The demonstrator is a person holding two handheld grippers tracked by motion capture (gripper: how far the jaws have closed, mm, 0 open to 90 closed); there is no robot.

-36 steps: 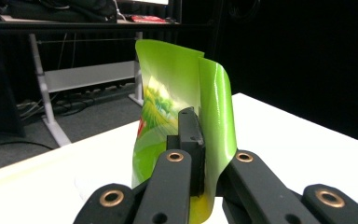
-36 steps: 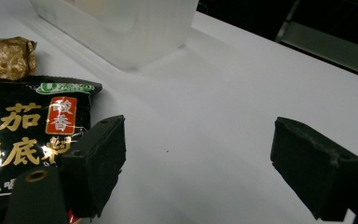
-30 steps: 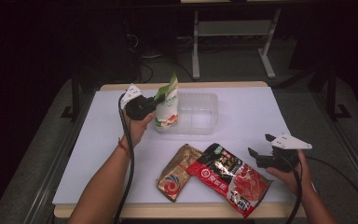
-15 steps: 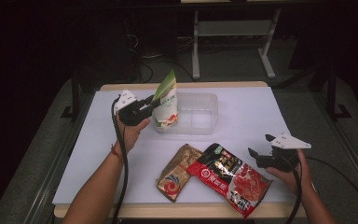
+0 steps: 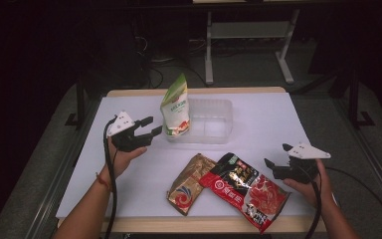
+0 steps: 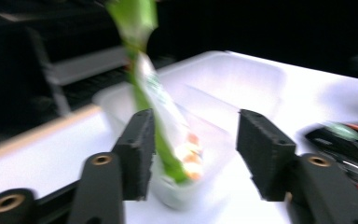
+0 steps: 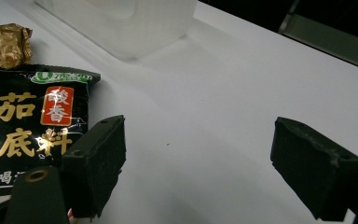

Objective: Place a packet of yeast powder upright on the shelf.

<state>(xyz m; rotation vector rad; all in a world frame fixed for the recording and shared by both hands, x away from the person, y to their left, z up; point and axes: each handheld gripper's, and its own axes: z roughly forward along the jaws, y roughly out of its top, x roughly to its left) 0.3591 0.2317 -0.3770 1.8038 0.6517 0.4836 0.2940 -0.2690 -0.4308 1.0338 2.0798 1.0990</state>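
- Left gripper (image 5: 146,130) is seen with its jaws spread; they have just been opening, and nothing is pinched between them, the green pouch (image 5: 175,110) standing just beyond the tips.
- In the left gripper view the green pouch (image 6: 161,100) is seen past the black pads (image 6: 139,151), blurred, with its foot inside the clear plastic tub (image 6: 256,77).
- Seen from above, the pouch is left upright at the left end of the clear plastic tub (image 5: 214,122), leaning on its wall.
- Right gripper (image 5: 278,167) is held with its jaws wide apart and empty, just beside the red and black packet (image 5: 243,189) on the white table (image 5: 268,119).
- A gold packet (image 5: 189,183) is tucked partly under the red and black one, near the front edge.
- As a judgement, one pouch is taken as placed in the tub; the two packets on the table are not yet packed.
- On the red and black packet (image 7: 25,126) large Chinese characters are printed, with "酸香" on a red patch; the rest is cut off, and the writing on the pouch cannot be read.
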